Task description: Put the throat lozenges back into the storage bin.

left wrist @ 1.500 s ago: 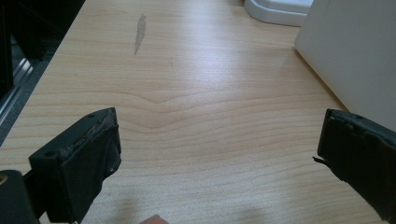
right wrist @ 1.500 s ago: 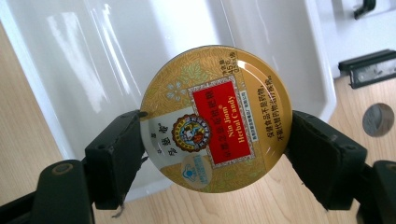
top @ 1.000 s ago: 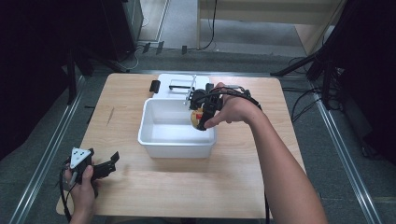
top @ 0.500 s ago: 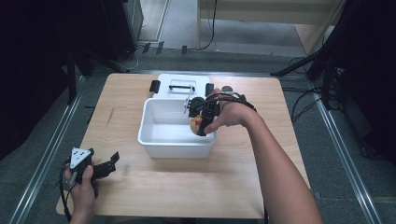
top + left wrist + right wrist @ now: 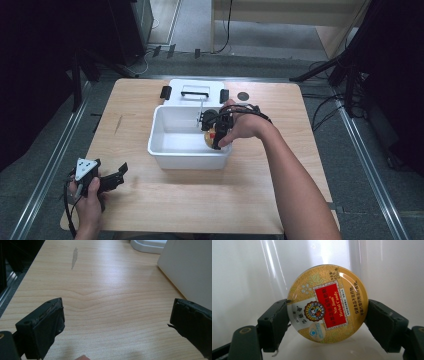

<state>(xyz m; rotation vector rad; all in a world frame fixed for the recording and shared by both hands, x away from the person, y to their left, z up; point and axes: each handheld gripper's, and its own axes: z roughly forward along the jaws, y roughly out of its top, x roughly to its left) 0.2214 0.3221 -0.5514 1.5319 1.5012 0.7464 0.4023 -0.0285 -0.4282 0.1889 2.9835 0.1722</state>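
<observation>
One round candy tin (image 5: 210, 136) hangs inside the white bin (image 5: 165, 150), at its 3 o'clock wall, clamped in my right gripper (image 5: 216, 134). My left gripper (image 5: 117, 322), jaws apart, idles over bare table (image 5: 100, 290) (spare, I'd judge). Edge-on squeezing presumably keeps the tin (image 5: 327, 303) upright.

Light wooden table (image 5: 200, 200) with a white bin (image 5: 172, 155), its lid (image 5: 195, 86) behind, a small black disc (image 5: 243, 96)
</observation>
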